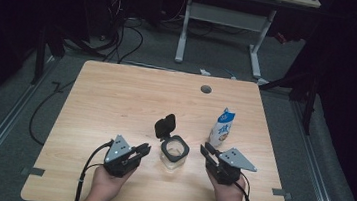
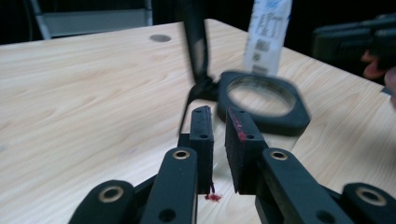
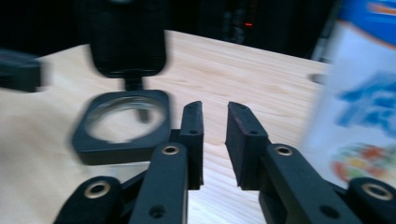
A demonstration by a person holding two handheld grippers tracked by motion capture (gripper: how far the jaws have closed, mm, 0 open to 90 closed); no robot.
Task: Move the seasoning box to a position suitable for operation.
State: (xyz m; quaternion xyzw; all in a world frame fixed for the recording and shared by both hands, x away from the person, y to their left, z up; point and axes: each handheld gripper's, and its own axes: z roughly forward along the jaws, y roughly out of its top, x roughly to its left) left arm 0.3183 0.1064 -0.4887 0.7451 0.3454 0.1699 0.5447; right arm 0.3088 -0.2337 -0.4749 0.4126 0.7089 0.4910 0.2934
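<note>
Starting at your left: your left gripper point(image 1: 142, 150) sits at the near edge of the table point(image 1: 116, 99), at about eight o'clock from the table's middle, its jaws parted by a narrow gap with nothing between them. The pads point(image 2: 201, 135) are flat black blocks; one carries a red smear.

Just to its right, at about six o'clock from the table's middle, stands the container point(image 1: 174, 153). It looks like a clear, hard-walled jar, glass or stiff plastic, with a black squared collar with rounded corners around a round mouth. Its flip lid point(image 1: 165, 125) stands open on a hinge at the jar's eleven o'clock. Judge it as light if empty, rigid, and smooth enough to slip; if it is glass, it will not forgive a knock. The collar is probably your best hold: matte, flat-sided, wide enough for the pads to seat squarely. The clear wall below is slicker, and the upright lid is likely to swing if you push it.

At the jar's one o'clock, near it but apart, stands a small white-and-blue carton point(image 1: 222, 128), tall and narrow with a gabled top. Take it as thin card that dents under a hard squeeze and tips easily; grip it low across its flat faces.

Your right gripper point(image 1: 209, 151) rests at the jar's three o'clock, jaws likewise slightly apart and holding nothing, just below the carton.
</note>
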